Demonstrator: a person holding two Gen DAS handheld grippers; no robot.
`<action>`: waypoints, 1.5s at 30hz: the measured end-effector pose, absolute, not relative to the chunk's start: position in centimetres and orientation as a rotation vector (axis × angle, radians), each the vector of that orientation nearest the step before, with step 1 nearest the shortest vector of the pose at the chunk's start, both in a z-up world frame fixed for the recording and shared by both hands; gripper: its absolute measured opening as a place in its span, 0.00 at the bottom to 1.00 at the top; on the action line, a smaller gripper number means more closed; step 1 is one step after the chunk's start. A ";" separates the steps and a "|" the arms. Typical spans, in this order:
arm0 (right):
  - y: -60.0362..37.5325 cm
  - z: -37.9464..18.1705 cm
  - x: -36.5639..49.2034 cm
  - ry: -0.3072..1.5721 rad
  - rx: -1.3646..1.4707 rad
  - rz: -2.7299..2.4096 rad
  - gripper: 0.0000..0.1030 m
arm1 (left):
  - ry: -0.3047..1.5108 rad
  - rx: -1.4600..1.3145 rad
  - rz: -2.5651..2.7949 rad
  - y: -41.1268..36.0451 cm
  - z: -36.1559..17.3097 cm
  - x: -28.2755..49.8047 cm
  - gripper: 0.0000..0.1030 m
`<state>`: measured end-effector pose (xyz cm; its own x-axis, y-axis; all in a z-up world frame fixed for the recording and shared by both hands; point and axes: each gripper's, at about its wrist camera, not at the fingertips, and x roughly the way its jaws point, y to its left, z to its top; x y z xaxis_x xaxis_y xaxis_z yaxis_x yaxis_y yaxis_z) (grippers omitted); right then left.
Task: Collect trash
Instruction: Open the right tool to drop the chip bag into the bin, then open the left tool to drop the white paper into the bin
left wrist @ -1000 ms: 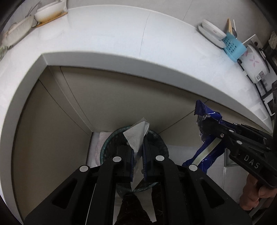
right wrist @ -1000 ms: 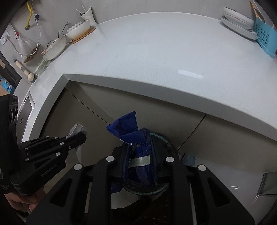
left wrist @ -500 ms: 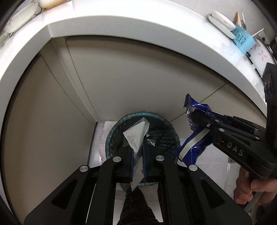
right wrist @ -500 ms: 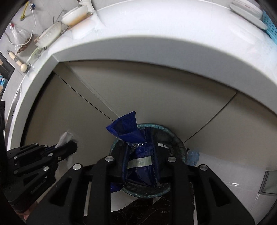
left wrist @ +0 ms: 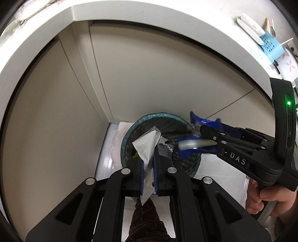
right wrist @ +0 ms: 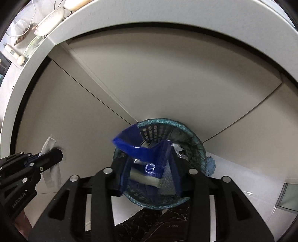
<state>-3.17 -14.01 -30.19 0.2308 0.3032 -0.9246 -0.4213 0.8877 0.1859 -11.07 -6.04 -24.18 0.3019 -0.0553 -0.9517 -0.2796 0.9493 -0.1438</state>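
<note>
The left gripper (left wrist: 148, 163) pinches a crumpled clear plastic wrapper (left wrist: 147, 145) between tightly closed jaws, right above the round teal mesh wastebasket with a dark liner (left wrist: 130, 134). The right gripper (right wrist: 149, 173) has its jaws opening around a glossy blue foil snack bag (right wrist: 137, 147), which looks blurred and loose between them over the basket's mouth. Beyond stand beige cabinet doors (left wrist: 149, 74) under a white countertop (left wrist: 130, 11). This looks like the drop step; next, the left jaws should part over the basket.
</note>
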 end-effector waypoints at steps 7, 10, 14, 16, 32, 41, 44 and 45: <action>-13.8 -30.5 -3.4 1.246 -0.116 0.504 0.57 | 1.273 -0.314 0.161 -6.3 -24.6 -10.4 0.07; -14.0 -30.2 -3.5 1.237 -0.120 0.500 0.67 | 1.273 -0.314 0.156 -6.5 -24.7 -10.3 0.07; -15.0 -29.4 -3.6 1.218 -0.115 0.458 0.81 | 1.274 -0.306 0.139 -7.0 -25.0 -10.0 0.07; -16.1 -28.9 -3.8 1.206 -0.103 0.438 0.87 | 1.276 -0.299 0.125 -7.4 -25.3 -9.6 0.07; -24.5 -25.5 -3.2 1.159 -0.025 0.259 0.92 | 1.316 -0.222 -0.003 -12.1 -28.3 -7.0 0.09; -26.9 -25.5 -3.4 1.160 -0.005 0.221 0.92 | 1.328 -0.185 -0.008 -13.8 -29.3 -6.4 0.36; -27.4 -25.3 -3.5 1.164 -0.001 0.209 0.92 | 1.327 -0.181 -0.001 -14.2 -29.4 -6.3 0.49; -27.5 -25.3 -3.4 1.164 -0.001 0.206 0.92 | 1.325 -0.177 0.001 -14.3 -29.3 -6.4 0.53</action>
